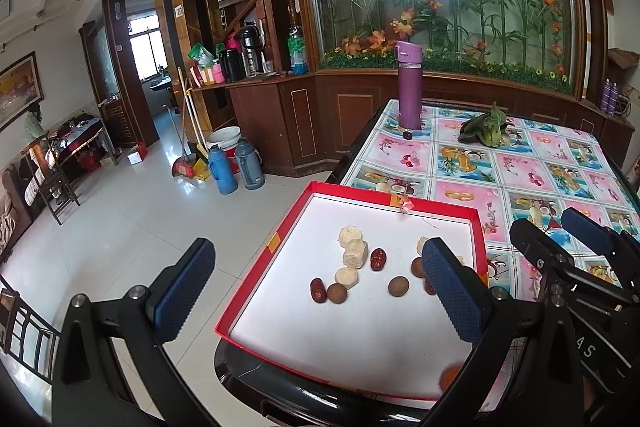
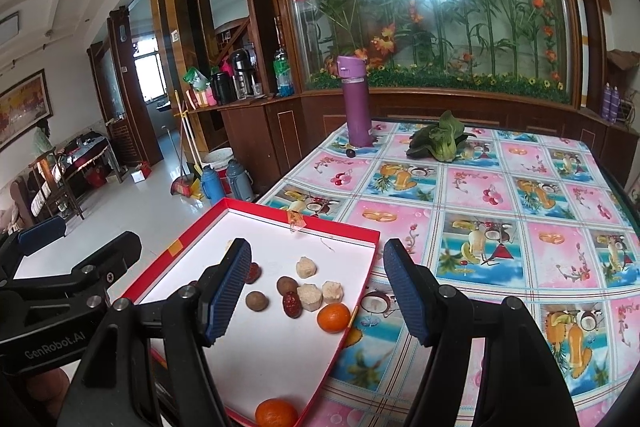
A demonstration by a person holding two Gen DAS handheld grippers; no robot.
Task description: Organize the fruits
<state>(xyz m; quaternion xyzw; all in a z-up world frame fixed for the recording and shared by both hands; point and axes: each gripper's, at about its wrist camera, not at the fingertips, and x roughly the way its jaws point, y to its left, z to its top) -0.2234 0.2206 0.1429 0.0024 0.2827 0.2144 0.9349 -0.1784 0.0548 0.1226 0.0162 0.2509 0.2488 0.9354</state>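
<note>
A red-rimmed tray with a white floor lies on the table's near left corner. In it lie red dates, brown longans and pale cut chunks. Two tangerines rest by its right and near walls; the left wrist view shows only one, blurred. My left gripper hovers open above the tray's left half. My right gripper hovers open over the tray's right rim. Neither holds anything.
A purple flask stands at the table's far left with a small dark fruit at its foot. A leafy green vegetable lies at the back. The fruit-print tablecloth spreads to the right. The floor drops off left of the tray.
</note>
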